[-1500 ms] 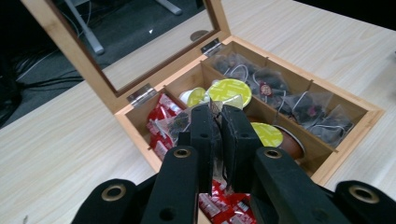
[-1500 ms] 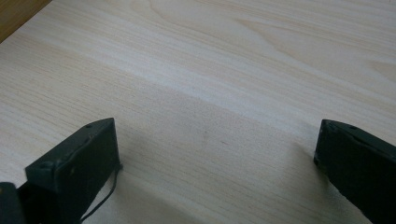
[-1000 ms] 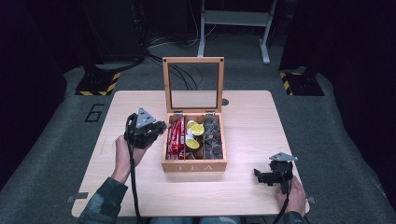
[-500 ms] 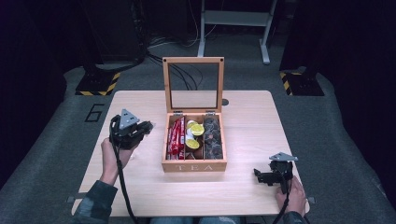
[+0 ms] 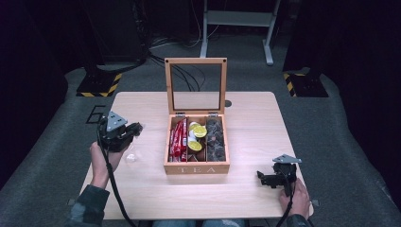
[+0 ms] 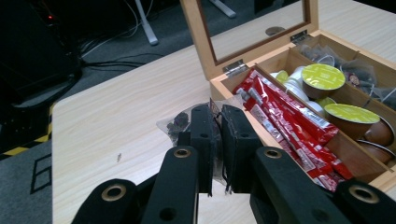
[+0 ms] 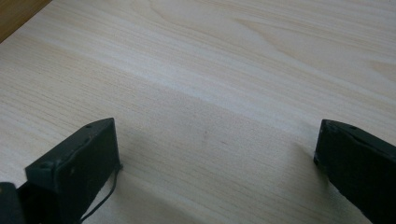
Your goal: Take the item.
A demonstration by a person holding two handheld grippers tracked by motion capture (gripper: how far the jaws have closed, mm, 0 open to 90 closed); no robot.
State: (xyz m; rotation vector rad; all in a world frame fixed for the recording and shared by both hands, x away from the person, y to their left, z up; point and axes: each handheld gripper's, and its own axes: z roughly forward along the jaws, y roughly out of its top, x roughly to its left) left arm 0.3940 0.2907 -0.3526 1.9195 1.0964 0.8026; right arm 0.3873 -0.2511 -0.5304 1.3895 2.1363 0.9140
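A wooden tea box (image 5: 196,168) stands open at mid-table, its glass lid (image 5: 195,85) upright. It holds red sachets (image 5: 178,137), yellow-lidded capsules (image 5: 198,132) and dark tea bags (image 5: 215,137). My left gripper (image 5: 136,128) hovers left of the box, shut on a clear packet of dark tea (image 6: 175,123). In the left gripper view the jaws (image 6: 217,116) pinch the packet's edge, with the red sachets (image 6: 289,121) and capsules (image 6: 323,77) beyond. My right gripper (image 5: 265,178) rests low at the front right, open over bare wood (image 7: 217,149).
A small clear packet (image 5: 131,157) lies on the table just below my left gripper. A dark round mark (image 5: 228,103) sits behind the box. Past the table's far edge are cables and stand legs (image 5: 236,28) on the grey floor.
My left gripper has moved left, away from the box, keeping the clear packet in its jaws. The right gripper has stayed where it was.
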